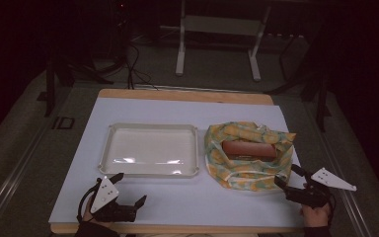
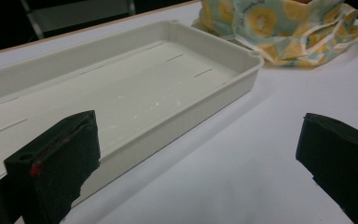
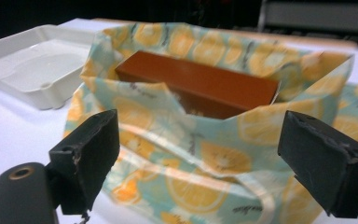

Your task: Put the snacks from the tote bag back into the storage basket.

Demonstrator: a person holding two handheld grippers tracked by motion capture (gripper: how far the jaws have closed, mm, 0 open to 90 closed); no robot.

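Landmark: shallow off-white rectangular plastic tray [image 1: 149, 150], sitting near the middle of the white-topped table [image 1: 177, 207].

Soft cloth bag printed with orange slices on pale teal [image 1: 249, 154]: just right of the tray, apart from it, mouth open and upward. In the left gripper view the bag [image 2: 279, 28] lies past the tray's [image 2: 121, 93] far corner.

Brown rectangular box [image 1: 249, 148]: inside the bag, lying long side across, top face exposed. In the right gripper view the box [image 3: 200, 84] shows over the bag's [image 3: 191, 158] sagging near edge, with the tray [image 3: 37, 70] off to the left behind it.

Right gripper [image 1: 290, 177]: right of the tray, at the bag's near right edge, aimed at the bag. Jaws spread wide, nothing clamped. In its own view the gripper [image 3: 205, 163] has the bag's near wall framed between the jaws; pads don't press the cloth.

Left gripper [image 1: 130, 188]: on the near side of the tray, by its near left corner, low over the table. Jaws apart, holding nothing. In its own view the gripper [image 2: 196, 163] has bare table between the jaws, and the tray's near wall runs past the left jaw.
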